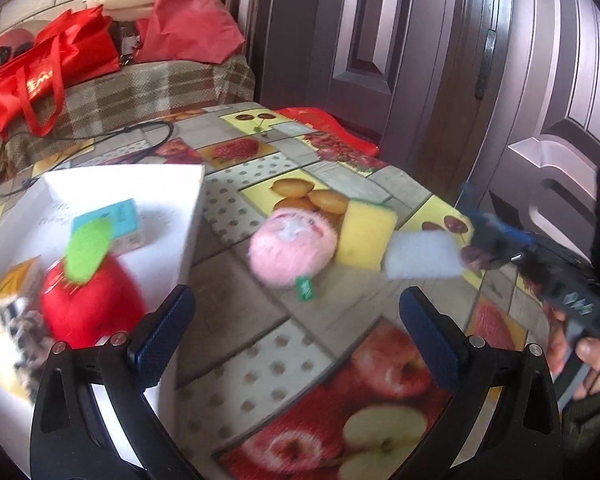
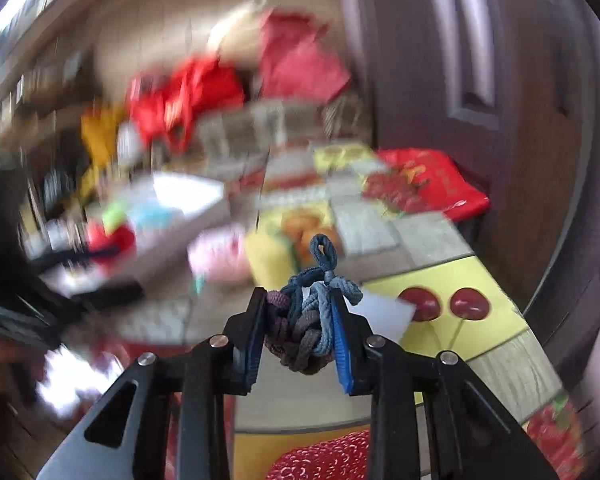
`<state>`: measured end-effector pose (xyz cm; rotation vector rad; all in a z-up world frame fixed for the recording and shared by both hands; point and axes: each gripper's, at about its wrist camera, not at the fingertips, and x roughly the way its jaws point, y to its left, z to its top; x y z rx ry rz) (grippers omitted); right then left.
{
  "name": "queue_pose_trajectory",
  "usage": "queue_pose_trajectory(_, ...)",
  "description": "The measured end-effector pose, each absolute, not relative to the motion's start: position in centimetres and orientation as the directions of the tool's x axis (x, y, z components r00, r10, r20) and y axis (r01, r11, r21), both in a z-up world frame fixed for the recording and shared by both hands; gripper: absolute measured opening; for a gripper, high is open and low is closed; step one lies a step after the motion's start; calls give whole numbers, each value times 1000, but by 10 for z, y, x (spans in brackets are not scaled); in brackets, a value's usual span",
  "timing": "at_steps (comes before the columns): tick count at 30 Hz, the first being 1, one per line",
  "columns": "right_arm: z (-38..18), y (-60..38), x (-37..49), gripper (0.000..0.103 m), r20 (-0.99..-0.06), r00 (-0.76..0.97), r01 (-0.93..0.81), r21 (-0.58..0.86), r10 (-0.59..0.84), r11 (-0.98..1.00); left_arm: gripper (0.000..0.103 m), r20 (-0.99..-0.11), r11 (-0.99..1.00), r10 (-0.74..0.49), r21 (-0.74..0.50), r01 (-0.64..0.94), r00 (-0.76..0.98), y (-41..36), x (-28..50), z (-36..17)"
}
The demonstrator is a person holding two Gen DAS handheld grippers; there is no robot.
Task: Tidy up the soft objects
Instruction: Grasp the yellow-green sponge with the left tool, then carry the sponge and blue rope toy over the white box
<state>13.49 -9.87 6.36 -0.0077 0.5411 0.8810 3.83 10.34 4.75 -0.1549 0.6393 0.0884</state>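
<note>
On the left, my white box (image 1: 188,220) holds a red plush apple (image 1: 88,304) and a teal packet (image 1: 112,224). My left gripper (image 1: 296,336) hangs wide apart, holding nothing, over the fruit-print tablecloth (image 1: 340,380). Further right lie a pink fluffy ball (image 1: 292,252), yellow sponge (image 1: 364,240) and white sponge (image 1: 422,256). My right gripper (image 2: 300,316) pinches a knotted rope ball (image 2: 308,320).

A fruit-print tablecloth (image 1: 260,360) covers the table, with a black cable (image 1: 148,136) looped near its far edge. Behind it, red bags (image 1: 52,68) sit on a plaid blanket (image 1: 140,92), beside dark panelled doors (image 1: 420,60).
</note>
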Motion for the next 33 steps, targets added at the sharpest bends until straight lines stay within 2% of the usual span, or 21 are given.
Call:
queue_pose_trajectory(2,65,-118,141,30,-388,539,-693,299,747,656,101,-611,991,29,-88,-105,791,93,54,47)
queue_pose_trajectory(3,66,-122,143,30,-372,547,-680,324,750,657,95,-618,994,30,-63,-88,785,85,63,46)
queue_pose_trajectory(5,66,-131,147,30,-344,555,-659,373,757,653,91,-637,998,37,-17,-62,770,71,82,43)
queue_pose_trajectory(8,65,-137,153,30,-329,537,-649,428,777,630,91,-641,999,50,20,-48,766,56,104,40)
queue_pose_trajectory(12,65,-139,155,30,-309,515,-660,452,799,600,88,-645,994,104,36,-106,757,56,125,39)
queue_pose_trajectory(14,65,-139,154,30,-304,508,-671,447,806,592,83,-648,993,109,37,-112,754,57,133,38)
queue_pose_trajectory(17,65,-136,155,30,-305,497,-678,448,812,583,62,-659,996,89,52,-74,747,53,140,34)
queue_pose_trajectory(18,65,-137,155,30,-304,496,-677,451,813,582,38,-661,997,73,53,-50,747,50,140,33)
queue_pose_trajectory(22,67,-140,152,30,-282,511,-682,443,812,582,39,-619,998,31,61,8,785,46,123,34)
queue_pose_trajectory(26,74,-135,140,30,-270,518,-706,401,812,584,39,-545,1000,1,-4,-3,839,52,87,59)
queue_pose_trajectory(33,96,-122,114,30,-232,489,-756,369,841,541,39,-403,996,90,12,-92,911,64,15,111)
